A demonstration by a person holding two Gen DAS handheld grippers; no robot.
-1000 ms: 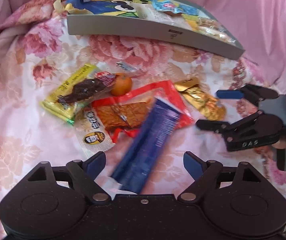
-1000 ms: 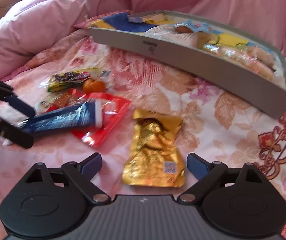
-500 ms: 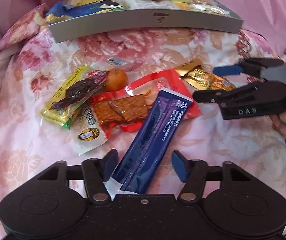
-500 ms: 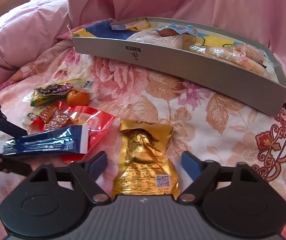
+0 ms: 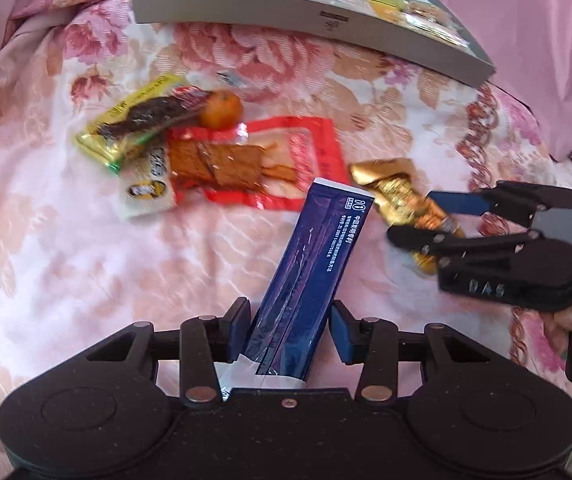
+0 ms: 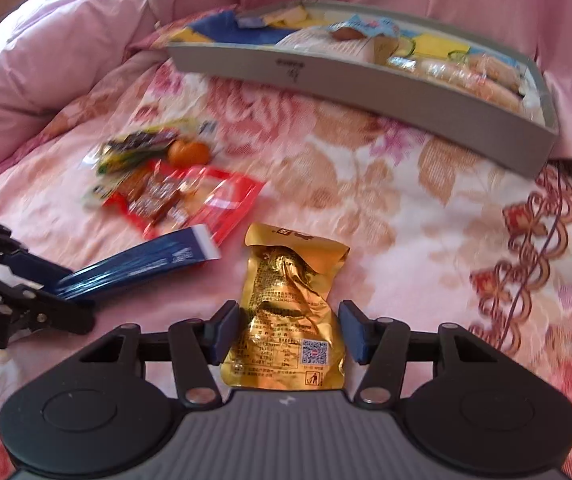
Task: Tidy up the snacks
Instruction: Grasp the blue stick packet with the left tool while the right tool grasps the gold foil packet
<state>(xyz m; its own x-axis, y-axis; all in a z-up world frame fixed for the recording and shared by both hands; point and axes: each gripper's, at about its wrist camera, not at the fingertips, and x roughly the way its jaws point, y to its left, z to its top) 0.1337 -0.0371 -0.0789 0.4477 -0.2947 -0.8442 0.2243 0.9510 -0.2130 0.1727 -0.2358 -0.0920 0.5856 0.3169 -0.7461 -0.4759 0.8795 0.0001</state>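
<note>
A long dark blue snack packet [image 5: 318, 248] lies on the flowered bedspread with its near end between the pads of my left gripper [image 5: 291, 330]. The jaws are closing and both pads sit against its edges. A crinkled gold foil packet [image 6: 286, 304] lies between the pads of my right gripper [image 6: 290, 330]. Those jaws are also closing, with the pads just beside the packet's sides. Each gripper shows in the other's view: the right gripper [image 5: 422, 222] around the gold foil packet [image 5: 398, 192], the left gripper [image 6: 68, 292] at the blue packet [image 6: 138, 262].
A shallow grey box [image 5: 246, 12] filled with snacks stands at the back, also the grey box [image 6: 366, 80]. A red packet [image 5: 318, 148], a yellow-green packet [image 5: 126, 128], a small white packet [image 5: 146, 192] and a small orange fruit [image 5: 221, 109] lie left of centre. Pink bedding rises around the spread.
Both grippers' jaws have narrowed around their packets. The blue packet has slid off the red packet towards my left gripper. The right gripper has come in over the gold packet's near end.
</note>
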